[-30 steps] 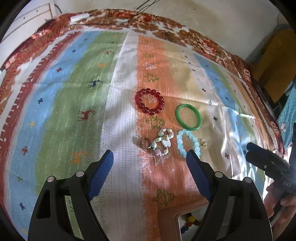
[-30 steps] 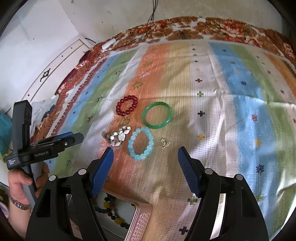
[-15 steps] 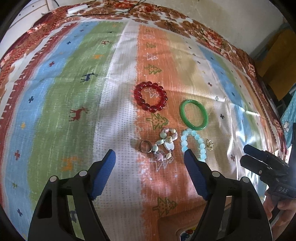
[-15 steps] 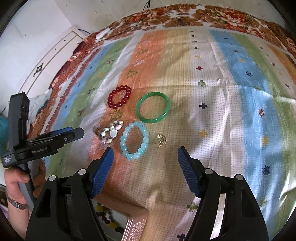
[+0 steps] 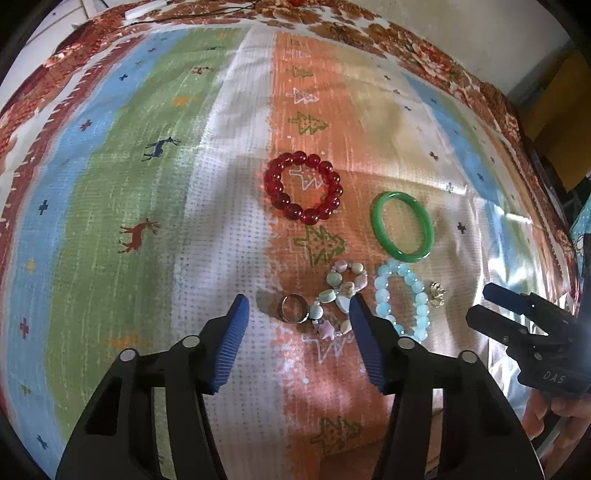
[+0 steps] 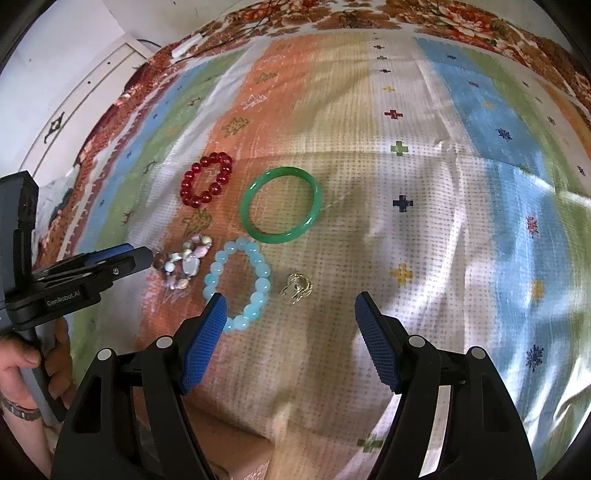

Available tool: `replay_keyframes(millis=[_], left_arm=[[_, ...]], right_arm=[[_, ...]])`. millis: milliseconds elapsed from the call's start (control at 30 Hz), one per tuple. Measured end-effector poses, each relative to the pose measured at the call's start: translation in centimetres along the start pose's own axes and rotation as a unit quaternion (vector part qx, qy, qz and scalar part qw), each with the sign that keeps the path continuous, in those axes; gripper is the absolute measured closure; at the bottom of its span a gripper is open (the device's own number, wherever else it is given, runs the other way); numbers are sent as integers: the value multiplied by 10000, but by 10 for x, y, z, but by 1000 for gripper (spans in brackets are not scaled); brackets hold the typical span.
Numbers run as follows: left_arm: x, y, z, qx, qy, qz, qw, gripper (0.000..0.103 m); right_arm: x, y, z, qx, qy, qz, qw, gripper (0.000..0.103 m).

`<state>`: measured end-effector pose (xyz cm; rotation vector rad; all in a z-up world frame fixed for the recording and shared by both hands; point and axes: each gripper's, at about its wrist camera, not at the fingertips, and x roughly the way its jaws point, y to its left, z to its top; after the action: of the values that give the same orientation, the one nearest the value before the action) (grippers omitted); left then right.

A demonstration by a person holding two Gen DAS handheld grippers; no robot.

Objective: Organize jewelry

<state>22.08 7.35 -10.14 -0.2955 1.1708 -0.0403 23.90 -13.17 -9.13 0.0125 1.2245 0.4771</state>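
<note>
Jewelry lies loose on the striped cloth (image 5: 110, 184), and we judge pickup is starting: our left gripper (image 5: 299, 306), jaws closing, brackets the silver ring (image 5: 294, 308) untouched; our right gripper (image 6: 290, 304) hangs spread near the gold charm (image 6: 296, 287).

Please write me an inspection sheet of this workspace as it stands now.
Surface: striped patterned cloth, wrinkled.
Job's things: red bead bracelet, green bangle, pale blue bead bracelet, mixed stone bracelet, silver ring, gold ring, all lying flat.
Clutter: nothing seen.
Grippers: left tool closing around the silver ring, not yet touching; right tool open, empty.
Cables: thin dark cable at far edge.
Surroundings: white wall.
</note>
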Motion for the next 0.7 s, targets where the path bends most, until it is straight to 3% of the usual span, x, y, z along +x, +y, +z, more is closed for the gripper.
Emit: replay_keyframes(millis=[333, 633, 700], left_arm=[[15, 0, 3, 33, 171, 125, 9998, 59], [20, 2, 3, 109, 252, 276, 9992, 69], [20, 2, 3, 135, 254, 295, 9992, 70]], right_arm=[[24, 4, 8, -231, 166, -337, 9990, 32], [36, 2, 12, -264, 251, -374, 9986, 32], [38, 2, 13, -323, 271, -510, 9978, 41]])
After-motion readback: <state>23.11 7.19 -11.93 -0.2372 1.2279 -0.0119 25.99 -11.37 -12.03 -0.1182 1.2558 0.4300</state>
